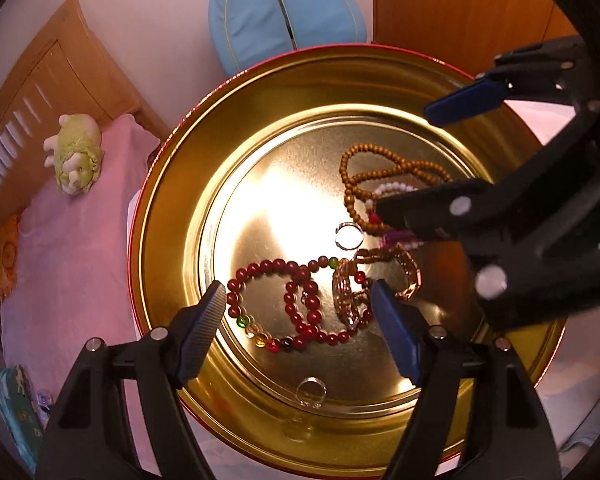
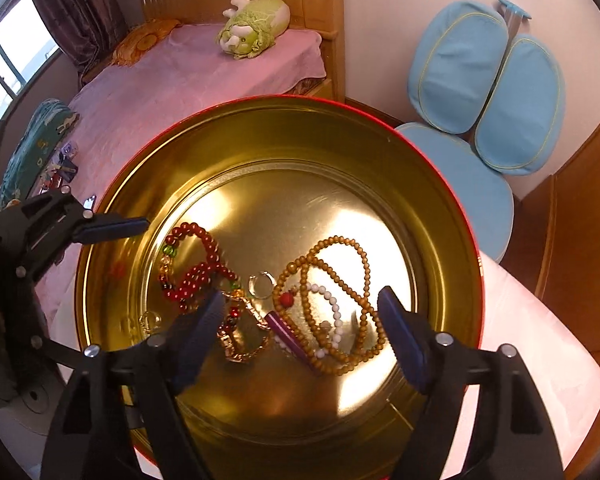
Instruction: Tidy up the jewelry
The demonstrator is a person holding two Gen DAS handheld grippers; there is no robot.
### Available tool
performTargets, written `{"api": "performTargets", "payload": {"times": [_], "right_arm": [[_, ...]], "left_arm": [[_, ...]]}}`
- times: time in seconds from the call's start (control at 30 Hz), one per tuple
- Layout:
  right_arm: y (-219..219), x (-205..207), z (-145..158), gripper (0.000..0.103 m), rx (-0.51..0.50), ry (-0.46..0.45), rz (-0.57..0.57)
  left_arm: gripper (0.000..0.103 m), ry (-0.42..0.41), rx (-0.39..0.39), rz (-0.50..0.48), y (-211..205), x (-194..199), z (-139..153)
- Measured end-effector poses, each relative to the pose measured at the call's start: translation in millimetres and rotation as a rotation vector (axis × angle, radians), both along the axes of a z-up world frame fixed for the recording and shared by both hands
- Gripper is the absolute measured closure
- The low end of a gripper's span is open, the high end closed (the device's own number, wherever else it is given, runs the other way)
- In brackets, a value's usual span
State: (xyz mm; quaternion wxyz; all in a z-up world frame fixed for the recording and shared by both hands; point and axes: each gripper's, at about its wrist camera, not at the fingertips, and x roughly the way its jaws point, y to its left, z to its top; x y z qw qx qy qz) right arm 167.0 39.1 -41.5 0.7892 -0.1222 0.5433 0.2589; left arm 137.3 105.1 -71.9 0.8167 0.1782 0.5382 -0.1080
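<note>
- Left gripper (image 1: 298,312), nearest the left wrist lens: jaws spread wide, nothing between them, hanging over the near half of the tin (image 1: 160,216).
- Its fingers straddle the red bracelet (image 1: 284,304) as seen from above; contact cannot be told.
- Right gripper (image 2: 302,312): jaws likewise released, empty, hovering above the tin floor over the brown necklace (image 2: 340,280).
- From the left wrist view, the right gripper (image 1: 412,164) enters from the right; its lower finger hides part of the brown necklace (image 1: 380,176).
- From the right wrist view, the left gripper shows at the left edge; one blue finger (image 2: 112,230) reaches over the tin rim (image 2: 460,240).
- Tin: round, gold inside, red outside. All the jewelry lies on its floor.
- Red bracelet (image 2: 196,264): looped twice, with a few green and amber beads.
- Gold chain (image 1: 408,272): just beside the red bracelet, overlapping a gold pendant (image 1: 348,296).
- Brown necklace: coiled, tangled with white beads (image 2: 332,308) and a purple piece (image 2: 288,336).
- Silver ring (image 1: 348,236): between the two bead groups.
- Second ring (image 1: 311,392): apart, near the tin wall.
- Background: pink bed (image 2: 172,80) with plush toy (image 2: 254,24); blue chair (image 2: 488,92) behind the tin.
</note>
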Motion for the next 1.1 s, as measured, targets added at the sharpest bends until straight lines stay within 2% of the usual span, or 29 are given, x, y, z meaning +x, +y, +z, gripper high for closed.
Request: {"api": "performTargets", "payload": {"times": [0.1,0.27,0.43,0.6,0.7,0.83,0.93,1.1], "right_arm": [[3,-5,2,0.012,-0.014,-0.025,0.015],[6,-9,3,0.011,-0.018,-0.033,0.018],[4,-4,-1,0.011,-0.015,0.031,-0.014],[0,-7,7,0.008,-0.022,-0.018,-0.029],[-5,-10,11,0.004,-0.03,-0.011,-0.035],[-12,-16,22,0.004,-0.006,-0.032,-0.041],[-15,-22,29,0.004,0.014,-0.059,-0.037],[-15,-30,37,0.004,0.022,-0.086,-0.028]], "left_arm": [[0.029,0.004,-0.001,-0.002,-3,-2,-1],[0.029,0.007,-0.005,0.006,-3,-6,2],[0.029,0.011,-0.015,0.013,1,-10,4],[0.029,-0.01,-0.021,0.012,5,-14,11],[0.02,-0.01,-0.031,0.002,7,-18,14],[0.014,-0.069,-0.054,0.029,10,-27,27],[0.012,-0.096,-0.077,0.068,11,-34,36],[0.012,-0.106,-0.064,0.084,9,-38,38]]}}
